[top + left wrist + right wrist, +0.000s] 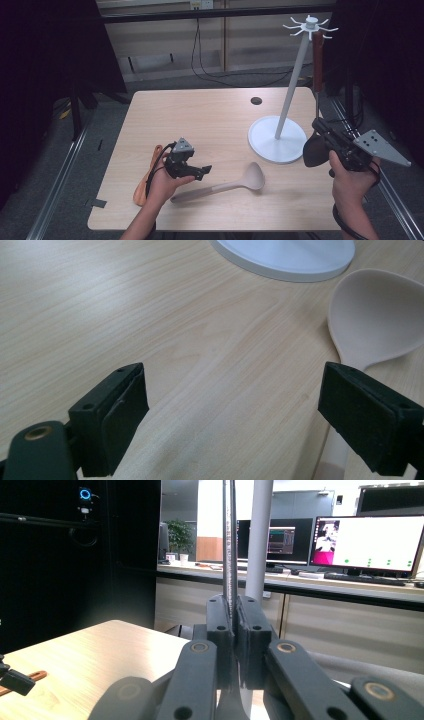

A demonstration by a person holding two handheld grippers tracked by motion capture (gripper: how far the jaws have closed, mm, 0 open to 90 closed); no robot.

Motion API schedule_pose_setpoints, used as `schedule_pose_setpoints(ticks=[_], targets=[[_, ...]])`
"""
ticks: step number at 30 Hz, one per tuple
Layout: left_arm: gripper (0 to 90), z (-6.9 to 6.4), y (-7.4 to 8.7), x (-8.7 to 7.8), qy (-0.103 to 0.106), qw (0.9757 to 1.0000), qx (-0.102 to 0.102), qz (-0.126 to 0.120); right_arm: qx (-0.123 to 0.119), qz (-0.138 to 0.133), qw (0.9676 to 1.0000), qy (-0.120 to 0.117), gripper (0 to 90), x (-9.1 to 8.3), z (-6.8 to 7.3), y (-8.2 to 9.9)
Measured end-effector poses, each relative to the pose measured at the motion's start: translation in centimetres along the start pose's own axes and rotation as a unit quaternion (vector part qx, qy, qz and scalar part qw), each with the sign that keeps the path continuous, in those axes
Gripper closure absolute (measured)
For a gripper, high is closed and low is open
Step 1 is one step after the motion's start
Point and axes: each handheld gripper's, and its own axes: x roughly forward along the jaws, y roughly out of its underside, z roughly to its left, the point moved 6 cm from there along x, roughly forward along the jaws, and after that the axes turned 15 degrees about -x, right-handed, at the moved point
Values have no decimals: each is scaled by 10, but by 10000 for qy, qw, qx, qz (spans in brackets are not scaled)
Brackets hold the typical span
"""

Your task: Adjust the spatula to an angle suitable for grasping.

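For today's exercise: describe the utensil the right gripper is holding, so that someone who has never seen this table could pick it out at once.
Start at the white stand on the table's right side. Just right of its base, the right gripper is shut on a thin metal shank. That utensil stands upright, reddish-brown handle by the hooks, dark head below; the beige ladle and orange utensil lie flat.

Beige ladle (pixel 227 184), white stand (pixel 278 137), orange spatula (pixel 146 180)

Open room: bare counter (pixel 200 110) behind the left hand-held gripper (pixel 192 167).
Obstacles: rack (pixel 278 137), ladle (pixel 227 185), orange spatula (pixel 144 182).
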Motion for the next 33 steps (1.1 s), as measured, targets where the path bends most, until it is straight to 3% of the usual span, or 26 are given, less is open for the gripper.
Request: schedule_pose_setpoints(ticks=[18,33], targets=[[121,1,1,-1,-21,9999,44,108,-118,162,9996,221,862,6,-1,3],[121,3,2,-4,-63,9999,22,76,-183,164,9995,202,862,11,3,0]])
